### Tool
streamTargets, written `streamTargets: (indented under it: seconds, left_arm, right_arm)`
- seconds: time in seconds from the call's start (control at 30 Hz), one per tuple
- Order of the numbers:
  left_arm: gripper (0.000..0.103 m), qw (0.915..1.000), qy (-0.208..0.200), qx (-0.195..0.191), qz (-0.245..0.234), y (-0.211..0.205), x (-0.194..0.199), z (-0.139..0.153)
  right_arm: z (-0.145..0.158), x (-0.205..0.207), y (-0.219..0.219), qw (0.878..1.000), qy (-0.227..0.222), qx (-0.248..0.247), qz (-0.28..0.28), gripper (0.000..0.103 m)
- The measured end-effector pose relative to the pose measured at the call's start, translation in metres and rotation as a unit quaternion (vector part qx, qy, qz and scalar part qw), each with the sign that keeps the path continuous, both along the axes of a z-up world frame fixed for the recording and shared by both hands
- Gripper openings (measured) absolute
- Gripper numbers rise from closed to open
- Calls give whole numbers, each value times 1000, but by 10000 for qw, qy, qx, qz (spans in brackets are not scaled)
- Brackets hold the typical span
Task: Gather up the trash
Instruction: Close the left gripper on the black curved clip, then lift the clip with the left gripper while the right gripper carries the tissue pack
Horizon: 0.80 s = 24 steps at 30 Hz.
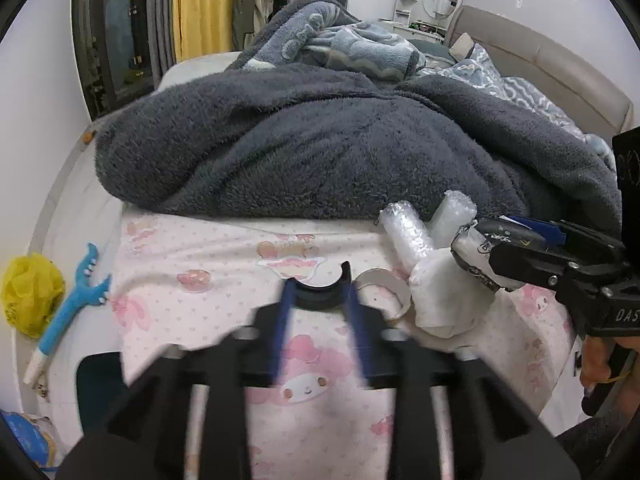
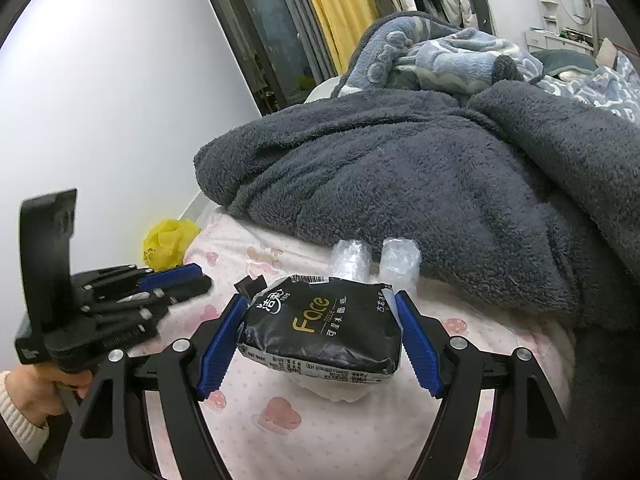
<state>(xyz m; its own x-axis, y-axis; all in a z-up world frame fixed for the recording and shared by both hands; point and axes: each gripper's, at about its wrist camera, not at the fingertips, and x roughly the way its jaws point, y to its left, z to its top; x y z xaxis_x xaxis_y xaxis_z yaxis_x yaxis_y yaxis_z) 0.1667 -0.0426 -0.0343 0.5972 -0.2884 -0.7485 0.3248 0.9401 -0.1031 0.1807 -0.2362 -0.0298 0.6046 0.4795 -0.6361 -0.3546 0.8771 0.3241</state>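
Observation:
On the pink-printed sheet [image 1: 224, 264] my left gripper [image 1: 320, 288] stands open, blurred. A black curved ring piece [image 1: 320, 300] lies at its tips; I cannot tell if it touches them. Just right of it are a pale tape ring [image 1: 384, 284] and a white crumpled wad [image 1: 444, 304]. Two bubble-wrap rolls [image 1: 408, 236] lean on the dark blanket. My right gripper [image 2: 320, 300] is shut on a black tissue pack [image 2: 320, 336], held above the sheet, with the rolls [image 2: 352, 260] behind it. The left gripper [image 2: 200, 278] is at the left there.
A thick dark grey blanket [image 1: 320, 148] covers the bed behind the trash. A yellow plastic bag [image 1: 32, 292] and a blue toy [image 1: 76, 296] lie off the bed's left side. A person's hand [image 2: 40, 392] holds the left gripper's handle.

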Motion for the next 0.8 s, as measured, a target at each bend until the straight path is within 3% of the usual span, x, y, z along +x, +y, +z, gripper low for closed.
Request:
streamTargets:
  seconds: [0.07,0.27,0.33,0.57,0.6,0.8]
  left_arm:
    - [63,9995,74,-310,-50,0,5,-7]
    - [63,9995,227,-233,46,-5,21,-31]
    - [63,9986,335,-390,129,0,27,-37]
    - [57,9940,561,-932,90,7,33,-42]
    - [51,9938,574,-947,68,5,33,-42]
    - [49,9962,444,-753,25,0,28,-36]
  right_arm:
    - [-1,1,-1,10000,19,-3,-36,75]
    - [-8,4,-10,9999,99,-21,-122,75]
    - [-9,5,-11,9998,117,10,-129,75]
    - [-12,8,-8,9999,141,15,-68,75]
    - [-12,8,-8,9999,141,13,-69,75]
    - [-9,7,-6,9999,138,-38,-74,75]
